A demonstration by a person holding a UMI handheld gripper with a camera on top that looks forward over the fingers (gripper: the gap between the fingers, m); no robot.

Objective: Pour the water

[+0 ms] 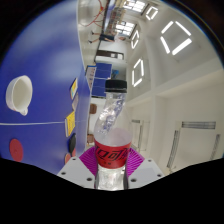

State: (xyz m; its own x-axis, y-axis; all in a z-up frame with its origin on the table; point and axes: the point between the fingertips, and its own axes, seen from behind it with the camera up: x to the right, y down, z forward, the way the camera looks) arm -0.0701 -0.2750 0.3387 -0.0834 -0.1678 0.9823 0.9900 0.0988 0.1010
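My gripper is shut on a clear plastic bottle with a red and black label; both magenta pads press on the label band. The bottle stands up between the fingers, its neck and cap pointing away from me. The view is tilted: the room's ceiling lights show beyond the bottle. A white cup-like object sits against a blue surface left of the bottle. I cannot see water flowing.
A blue wall or board fills the space left of the fingers, with small coloured items near its lower part. White walls and a grey panel lie to the right. A blue box-like object is far beyond the bottle.
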